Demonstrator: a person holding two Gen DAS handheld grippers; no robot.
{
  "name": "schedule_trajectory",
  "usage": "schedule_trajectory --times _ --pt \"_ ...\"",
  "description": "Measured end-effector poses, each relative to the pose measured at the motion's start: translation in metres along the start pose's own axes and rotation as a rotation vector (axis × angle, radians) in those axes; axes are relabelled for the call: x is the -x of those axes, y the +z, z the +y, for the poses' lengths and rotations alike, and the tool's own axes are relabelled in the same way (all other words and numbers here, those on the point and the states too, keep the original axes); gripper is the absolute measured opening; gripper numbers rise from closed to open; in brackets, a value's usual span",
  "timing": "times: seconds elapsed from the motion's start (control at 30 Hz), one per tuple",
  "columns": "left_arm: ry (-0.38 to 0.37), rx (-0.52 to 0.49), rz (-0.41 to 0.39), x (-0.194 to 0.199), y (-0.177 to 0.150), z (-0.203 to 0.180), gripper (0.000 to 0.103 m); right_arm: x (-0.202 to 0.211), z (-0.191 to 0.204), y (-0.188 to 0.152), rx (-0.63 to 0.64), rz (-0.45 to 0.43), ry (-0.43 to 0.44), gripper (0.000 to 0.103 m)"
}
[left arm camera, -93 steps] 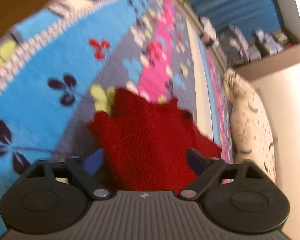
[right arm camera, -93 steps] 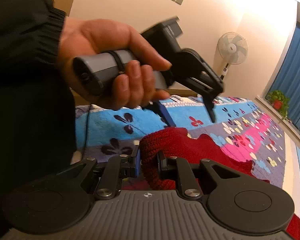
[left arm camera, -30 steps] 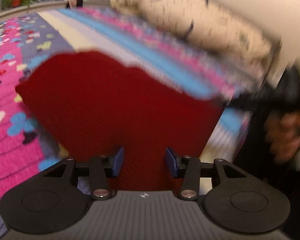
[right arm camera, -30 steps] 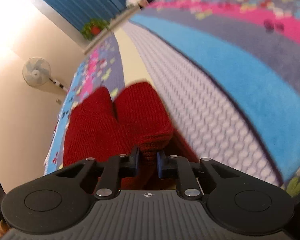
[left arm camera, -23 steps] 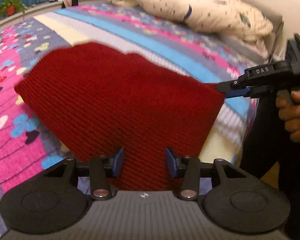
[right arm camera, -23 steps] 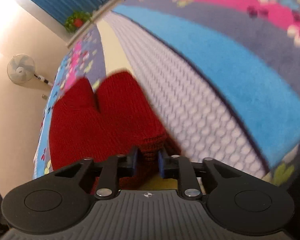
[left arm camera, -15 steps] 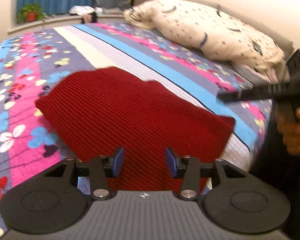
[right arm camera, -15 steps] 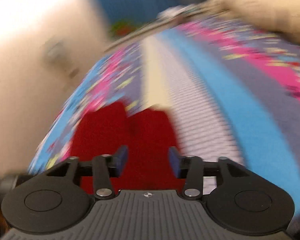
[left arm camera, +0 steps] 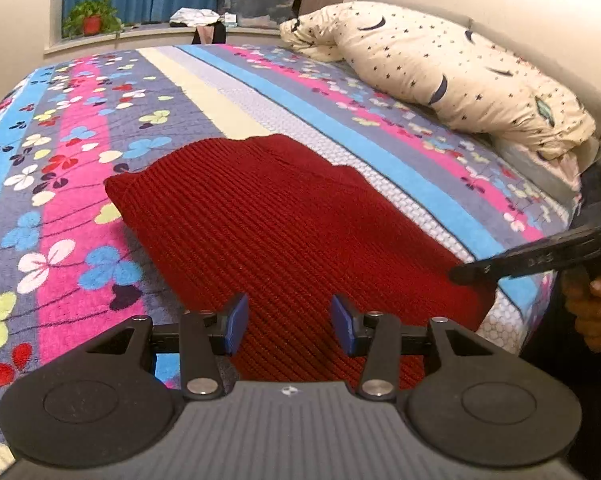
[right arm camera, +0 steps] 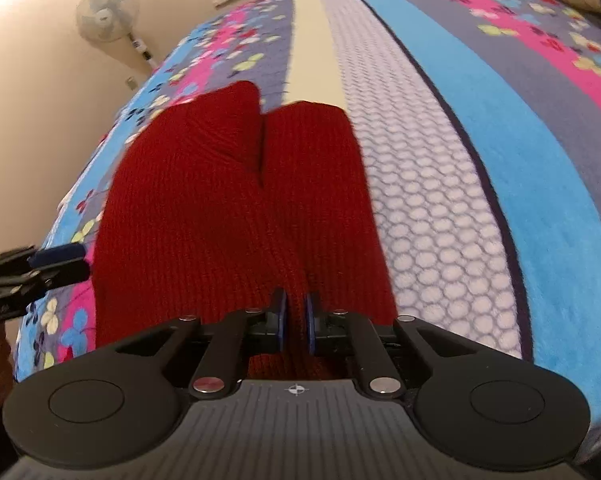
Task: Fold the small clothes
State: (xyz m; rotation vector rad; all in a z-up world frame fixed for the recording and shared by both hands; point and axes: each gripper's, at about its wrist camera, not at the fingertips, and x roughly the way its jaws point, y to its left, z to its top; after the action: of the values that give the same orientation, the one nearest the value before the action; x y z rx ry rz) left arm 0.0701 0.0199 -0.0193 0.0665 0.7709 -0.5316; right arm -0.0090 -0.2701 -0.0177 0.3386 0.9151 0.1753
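Right gripper (right arm camera: 295,326) fingers pinch the red knit garment (left arm camera: 292,232); left gripper (left arm camera: 288,324) fingers gape, empty.

Dark red ribbed knit garment (left arm camera: 284,224) on pink, blue, grey flowered bedspread (left arm camera: 80,168); cream star-print pillow (left arm camera: 452,68)

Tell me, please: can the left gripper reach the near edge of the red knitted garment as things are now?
Probably yes. The left gripper is open and the red knitted garment lies flat on the bedspread right between its fingers, with nothing over it. The right gripper pinches a different part of the edge.
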Motion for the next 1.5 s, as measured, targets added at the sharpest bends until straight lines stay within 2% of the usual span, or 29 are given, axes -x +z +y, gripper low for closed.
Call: schedule_trajectory --times 0.07,0.23,0.37,0.4,0.47,0.53,0.63,0.73,0.77,0.8,0.83,0.87,0.9,0.93,1.03,1.13,1.2,1.33,1.4,1.43,1.5 --pt "0.015 -0.017 0.019 -0.004 -0.001 -0.002 0.051 0.009 0.001 -0.001 0.002 -0.045 0.003 0.014" --pt "0.019 -0.028 0.025 -0.007 -0.002 -0.004 0.051 0.025 0.002 0.001 0.027 -0.147 -0.004 0.030" --pt "0.021 -0.030 0.027 -0.006 -0.002 -0.005 0.051 0.019 0.002 0.000 0.041 -0.117 -0.030 0.035" --pt "0.022 -0.031 0.027 -0.006 -0.002 -0.005 0.051 0.016 0.001 0.000 0.040 -0.104 -0.043 0.040" --pt "0.021 -0.033 0.028 -0.007 -0.002 -0.005 0.051 0.005 -0.001 -0.002 0.049 -0.049 -0.088 0.044" --pt "0.024 -0.033 0.028 -0.007 -0.002 -0.005 0.051 -0.004 -0.004 -0.005 0.057 -0.006 -0.121 0.044" --pt "0.026 -0.017 0.026 -0.006 -0.001 -0.002 0.051 -0.003 -0.002 -0.004 0.061 -0.013 -0.119 0.044" --pt "0.032 0.064 0.004 -0.002 0.004 0.011 0.061 0.007 -0.008 0.003 -0.017 -0.054 -0.066 0.044" --pt "0.046 0.110 -0.009 -0.002 0.005 0.019 0.072 0.012 -0.011 0.008 -0.038 -0.090 -0.049 0.045" --pt "0.065 0.154 -0.018 -0.002 0.006 0.026 0.079 0.016 -0.012 0.014 -0.044 -0.124 -0.043 0.051" --pt "0.082 0.206 -0.022 -0.003 0.006 0.035 0.079 0.019 -0.013 0.021 -0.042 -0.156 -0.044 0.056" --pt "0.082 0.271 -0.016 -0.007 0.006 0.047 0.079 0.018 -0.014 0.029 -0.039 -0.177 -0.050 0.070" --pt "0.071 0.326 -0.007 -0.009 0.005 0.056 0.079 0.016 -0.016 0.036 -0.035 -0.182 -0.048 0.078" --pt "0.049 0.390 0.004 -0.013 0.003 0.066 0.079 0.010 -0.019 0.044 -0.027 -0.178 -0.034 0.080" --pt "-0.071 0.558 0.041 -0.028 -0.003 0.087 0.084 -0.026 -0.036 0.065 -0.052 -0.060 0.018 0.083" --pt "-0.142 0.615 0.066 -0.043 -0.004 0.097 0.090 -0.062 -0.049 0.073 -0.127 0.045 0.050 0.083" --pt "-0.183 0.658 0.076 -0.053 -0.005 0.103 0.094 -0.082 -0.053 0.073 -0.165 0.086 0.097 0.090" --pt "-0.235 0.760 0.071 -0.077 -0.006 0.117 0.096 -0.096 -0.050 0.074 -0.178 0.094 0.147 0.090" --pt "-0.239 0.783 0.056 -0.088 -0.007 0.122 0.096 -0.097 -0.047 0.073 -0.172 0.094 0.181 0.072" --pt "-0.236 0.786 0.046 -0.093 -0.006 0.122 0.096 -0.098 -0.045 0.074 -0.180 0.092 0.194 0.069" --pt "-0.213 0.760 0.019 -0.097 -0.002 0.120 0.088 -0.098 -0.044 0.073 -0.188 0.079 0.211 0.056"
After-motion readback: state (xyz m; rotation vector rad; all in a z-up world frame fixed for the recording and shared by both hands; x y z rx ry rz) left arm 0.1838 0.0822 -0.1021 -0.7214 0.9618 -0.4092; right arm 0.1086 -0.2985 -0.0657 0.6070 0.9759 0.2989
